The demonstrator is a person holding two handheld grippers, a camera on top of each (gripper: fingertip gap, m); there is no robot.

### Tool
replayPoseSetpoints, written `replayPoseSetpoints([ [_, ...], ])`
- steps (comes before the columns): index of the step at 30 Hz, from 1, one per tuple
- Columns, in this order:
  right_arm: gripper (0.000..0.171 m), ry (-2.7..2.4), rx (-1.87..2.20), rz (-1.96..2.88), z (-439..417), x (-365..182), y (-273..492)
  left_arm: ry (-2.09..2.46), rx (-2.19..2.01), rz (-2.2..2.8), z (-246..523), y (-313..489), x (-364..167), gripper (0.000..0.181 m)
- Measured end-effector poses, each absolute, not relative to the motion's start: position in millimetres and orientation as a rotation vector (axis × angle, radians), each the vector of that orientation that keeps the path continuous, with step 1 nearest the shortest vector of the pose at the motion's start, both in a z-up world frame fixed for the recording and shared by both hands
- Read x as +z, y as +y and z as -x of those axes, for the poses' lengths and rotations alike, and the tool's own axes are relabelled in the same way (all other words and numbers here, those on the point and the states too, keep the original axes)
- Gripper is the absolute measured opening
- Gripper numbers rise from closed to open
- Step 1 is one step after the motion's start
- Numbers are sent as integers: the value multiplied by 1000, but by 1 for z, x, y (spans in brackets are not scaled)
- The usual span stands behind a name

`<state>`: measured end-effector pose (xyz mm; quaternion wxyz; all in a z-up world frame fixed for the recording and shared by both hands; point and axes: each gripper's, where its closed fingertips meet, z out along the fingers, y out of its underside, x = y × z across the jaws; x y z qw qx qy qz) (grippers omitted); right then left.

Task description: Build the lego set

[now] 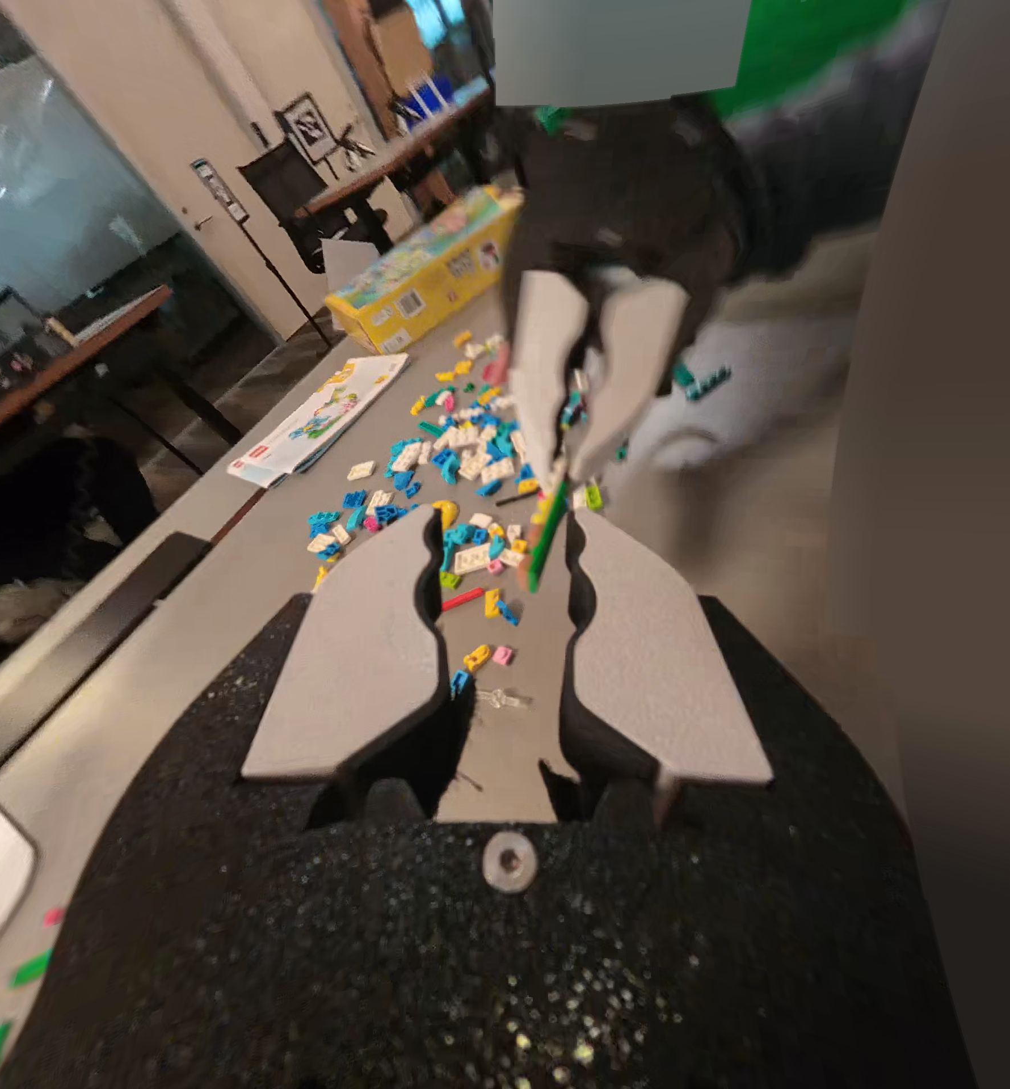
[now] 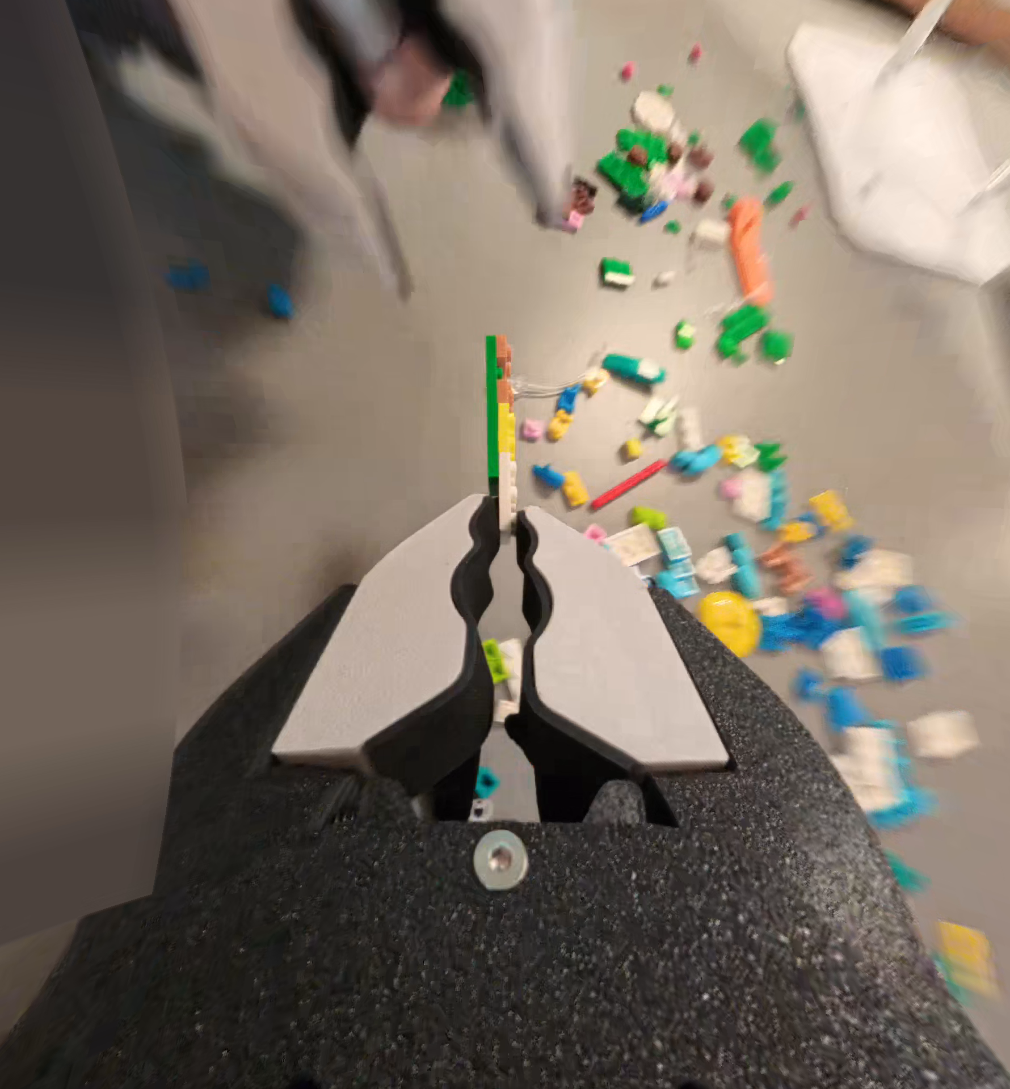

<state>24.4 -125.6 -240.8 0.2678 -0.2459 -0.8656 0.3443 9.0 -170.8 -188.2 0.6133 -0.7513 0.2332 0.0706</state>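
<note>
Grey tabletop (image 2: 314, 412) lies strewn with loose bricks (image 1: 467, 448). Right gripper (image 2: 505, 515) pinches the green plate assembly (image 2: 499, 412) edge-on above the table, probably presenting it for another piece; left gripper (image 1: 505, 518) hangs near it, parted and empty.

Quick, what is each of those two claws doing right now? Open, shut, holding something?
Left gripper: open, holding nothing.
Right gripper: shut on the green plate assembly, held edge-on above the table.
</note>
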Motion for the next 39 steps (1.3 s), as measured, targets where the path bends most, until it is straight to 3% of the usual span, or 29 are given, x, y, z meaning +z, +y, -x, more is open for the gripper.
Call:
replayPoseSetpoints([
  [4, 5, -2130, 241, 20, -28, -248, -131, 346, 113, 1679, 12, -189, -160, 38],
  [7, 5, -2024, 1, -256, -28, -257, -140, 262, 193, 1705, 29, -196, -154, 37],
  [10, 6, -2001, -112, -370, -28, -267, -139, 82, 360, 1677, 63, -205, -136, 17],
  [12, 32, -2029, -160, -384, -30, -271, -135, -41, 356, 1635, 79, -211, -123, 18],
  [13, 36, -2059, -158, -361, -33, -272, -132, -78, 326, 1618, 83, -213, -118, 20],
  [18, 43, -2167, 39, -141, -54, -261, -107, -163, 300, 1612, 97, -233, -111, 27],
  [22, 36, -2000, 437, 239, -33, -210, -96, -177, 314, 1587, 101, -262, -95, 21],
  [32, 27, -1534, 1075, 808, 190, -121, -80, -162, 449, 1630, 163, -299, -50, 20],
  [39, 32, -1304, 1338, 1050, 331, -111, -63, -117, 590, 1728, 232, -310, -39, 19],
])
